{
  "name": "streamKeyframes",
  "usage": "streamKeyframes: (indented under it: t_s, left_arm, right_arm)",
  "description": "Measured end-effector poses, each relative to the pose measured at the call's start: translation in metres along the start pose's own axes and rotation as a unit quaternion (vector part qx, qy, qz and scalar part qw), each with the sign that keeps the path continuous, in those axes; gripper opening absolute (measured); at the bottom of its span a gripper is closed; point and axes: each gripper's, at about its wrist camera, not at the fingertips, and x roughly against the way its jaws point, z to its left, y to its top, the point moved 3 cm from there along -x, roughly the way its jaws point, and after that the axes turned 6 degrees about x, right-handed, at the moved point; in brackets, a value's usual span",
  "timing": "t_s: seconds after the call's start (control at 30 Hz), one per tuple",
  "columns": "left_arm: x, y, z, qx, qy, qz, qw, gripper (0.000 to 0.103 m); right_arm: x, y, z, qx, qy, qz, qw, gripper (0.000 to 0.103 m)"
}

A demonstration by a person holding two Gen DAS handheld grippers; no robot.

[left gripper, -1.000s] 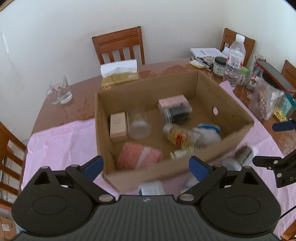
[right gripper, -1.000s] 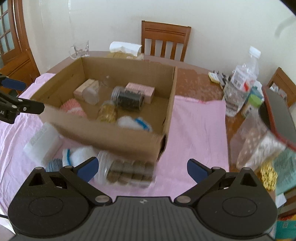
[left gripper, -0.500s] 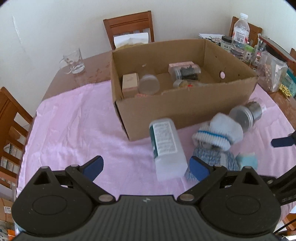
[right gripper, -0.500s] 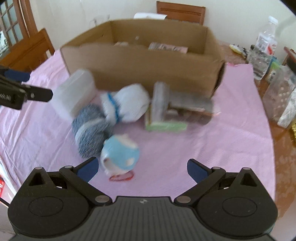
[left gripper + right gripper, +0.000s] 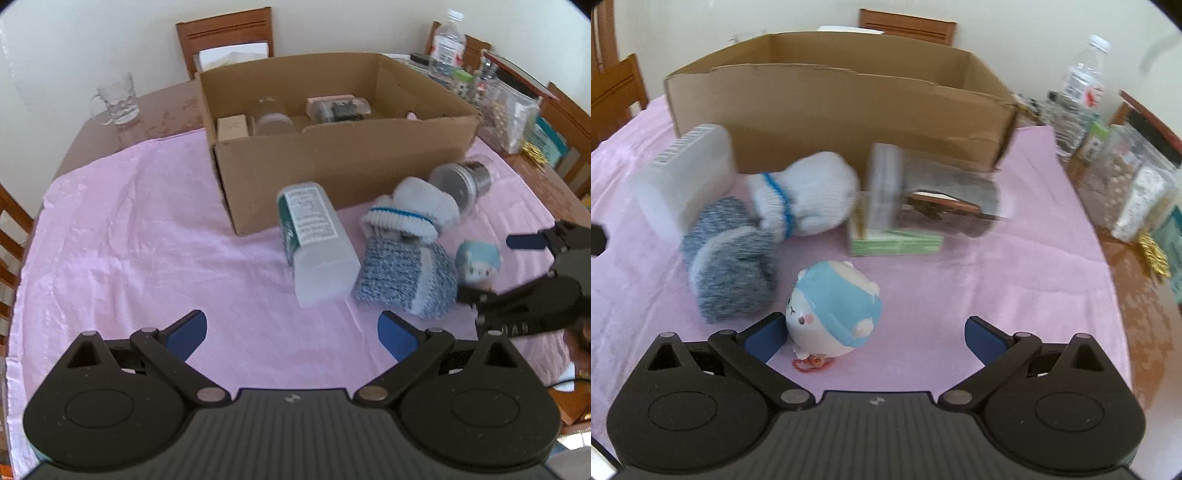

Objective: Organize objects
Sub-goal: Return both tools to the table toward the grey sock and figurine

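Note:
A cardboard box holding several items stands on the pink cloth. In front of it lie a white plastic bottle, a white sock roll with a blue stripe, a grey-blue sock roll, a clear jar, a green packet and a blue-and-white toy figure. My right gripper is open with the toy between its fingers, against the left one. My left gripper is open over bare cloth.
A glass mug stands at the far left of the table. Water bottle, containers and bags crowd the right side. Wooden chairs ring the table. The pink cloth left of the box is bare.
Both grippers have pulled back and down from above the box to the objects in front of it. The right gripper has closed in on the toy figure.

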Motion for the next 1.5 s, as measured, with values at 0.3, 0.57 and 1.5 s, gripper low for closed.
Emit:
streamKeyframes:
  t_s: [0.3, 0.57, 1.5]
  left_arm:
    - [-0.008, -0.004, -0.02, 0.013, 0.007, 0.012, 0.9998, 0.099]
    - [-0.024, 0.005, -0.055, 0.093, 0.018, 0.03, 0.9951, 0.099]
    - [-0.042, -0.018, -0.072, 0.174, 0.069, 0.057, 0.9806, 0.099]
  right_arm:
    - [-0.001, -0.008, -0.035, 0.027, 0.025, 0.001, 0.999, 0.103]
    - [-0.009, -0.007, -0.054, 0.076, 0.108, -0.009, 0.991, 0.103]
    - [-0.017, -0.01, -0.069, 0.149, 0.174, -0.053, 0.972, 0.103]
